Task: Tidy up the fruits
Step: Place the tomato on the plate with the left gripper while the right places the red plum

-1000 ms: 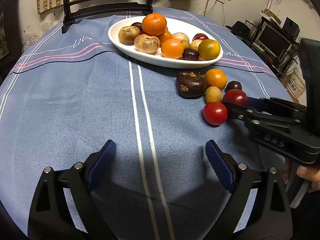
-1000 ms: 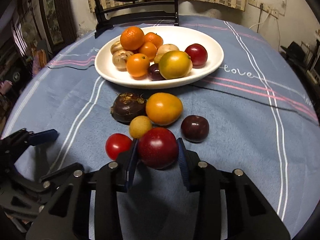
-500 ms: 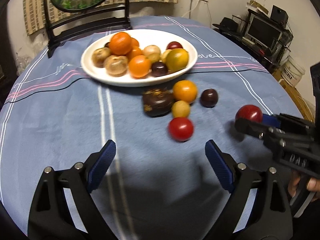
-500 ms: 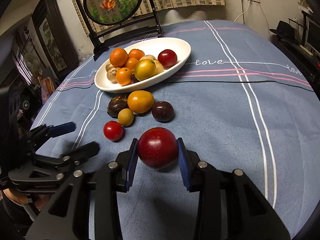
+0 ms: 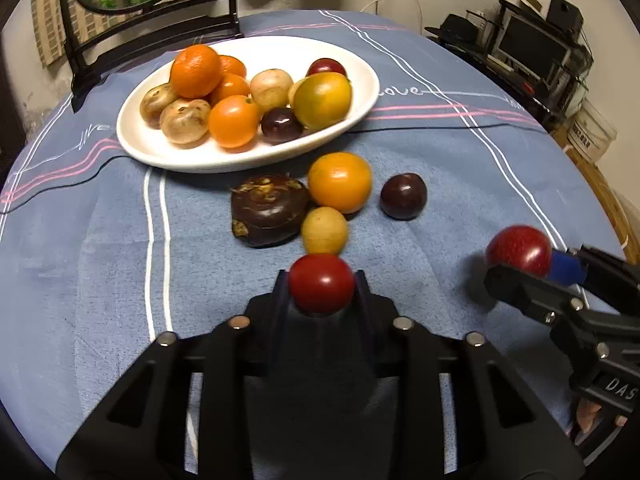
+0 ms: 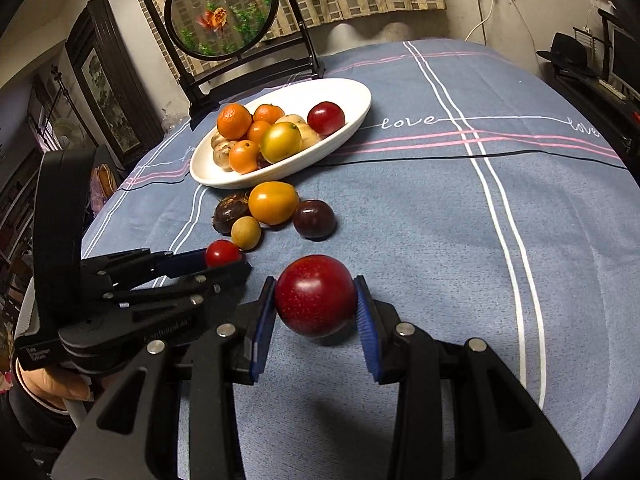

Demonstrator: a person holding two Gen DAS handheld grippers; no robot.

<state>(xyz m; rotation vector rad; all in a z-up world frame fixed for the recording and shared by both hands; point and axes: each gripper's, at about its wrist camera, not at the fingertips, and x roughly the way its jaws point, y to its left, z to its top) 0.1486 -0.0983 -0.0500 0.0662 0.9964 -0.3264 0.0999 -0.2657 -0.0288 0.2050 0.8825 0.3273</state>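
Note:
A small red tomato [image 5: 321,288] sits between the jaws of my left gripper [image 5: 321,280], which are closing with the pads pressed on its sides. To its right, my right gripper [image 6: 315,300] is shut on a larger dark-red plum [image 6: 315,294] just above the blue cloth. Past the tomato lie a yellow longan [image 5: 324,230], a dark brown fruit [image 5: 268,210], an orange fruit [image 5: 340,182] and a dark plum [image 5: 403,196]. Behind them a white oval dish [image 5: 256,160] holds several oranges, pale fruits and plums.
A round goldfish picture on a black stand [image 6: 222,12] stands at the table's far edge behind the dish. The striped blue tablecloth [image 6: 460,220] stretches bare to the right. Shelves with electronics [image 5: 532,44] stand beyond the right edge. A hand [image 6: 52,384] grips the left tool.
My left gripper moved forward to the small red tomato and closed on it from wide open. The right gripper kept its hold on the red plum and barely shifted.

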